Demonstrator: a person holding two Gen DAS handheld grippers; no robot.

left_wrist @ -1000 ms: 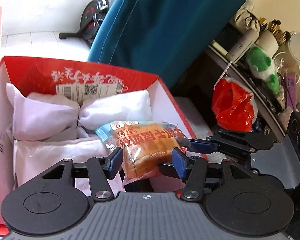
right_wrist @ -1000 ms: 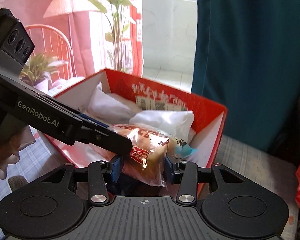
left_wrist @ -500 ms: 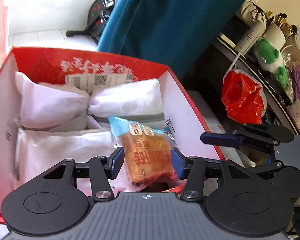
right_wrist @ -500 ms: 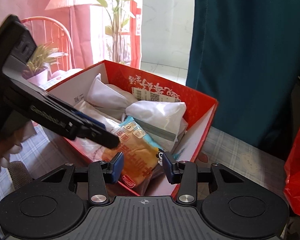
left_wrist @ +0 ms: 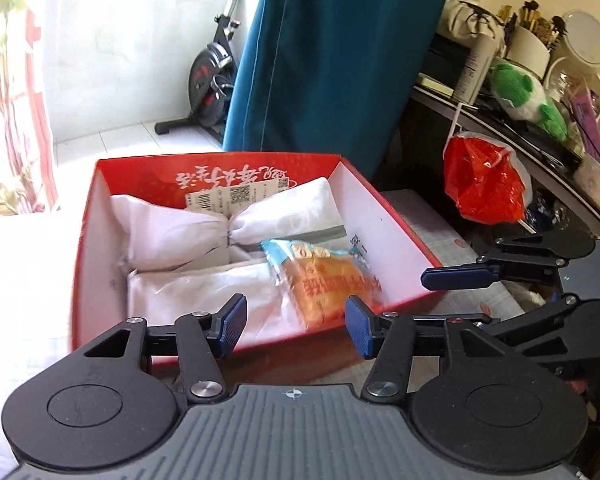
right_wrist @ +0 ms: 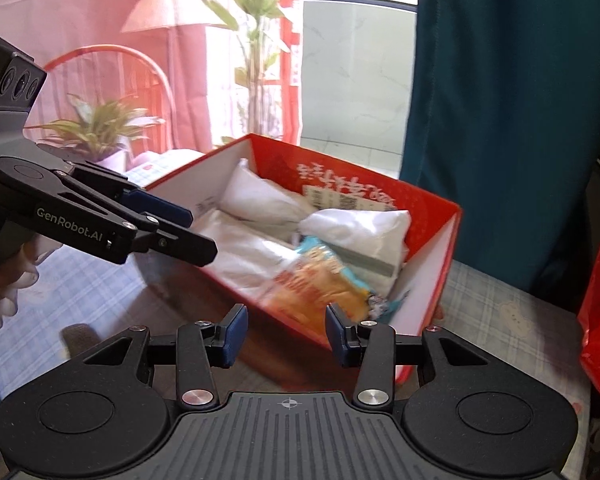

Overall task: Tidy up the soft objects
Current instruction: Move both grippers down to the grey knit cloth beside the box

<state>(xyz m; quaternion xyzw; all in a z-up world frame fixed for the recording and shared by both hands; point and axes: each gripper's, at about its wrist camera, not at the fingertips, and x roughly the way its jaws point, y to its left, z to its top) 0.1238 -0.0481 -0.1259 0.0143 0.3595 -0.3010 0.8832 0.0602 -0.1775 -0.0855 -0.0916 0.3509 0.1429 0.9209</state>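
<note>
the bread packet [left_wrist: 328,276] lies inside the red box [left_wrist: 392,220], toward its 4 o'clock corner, resting on white soft bags [left_wrist: 168,224] that fill the rest. the left gripper [left_wrist: 296,322] hangs at the box's 6 o'clock edge, its jaws having just parted a little, nothing between them. the right gripper [right_wrist: 286,334] at the box's near wall is partly open and empty, its blue pads clear of the packet

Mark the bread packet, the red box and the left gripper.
bread packet [left_wrist: 328,280], left wrist view, orange wrapper face.
red box [left_wrist: 396,220], left wrist view, right wall's rim.
left gripper [left_wrist: 294,322], left wrist view, between open fingertips.
</note>
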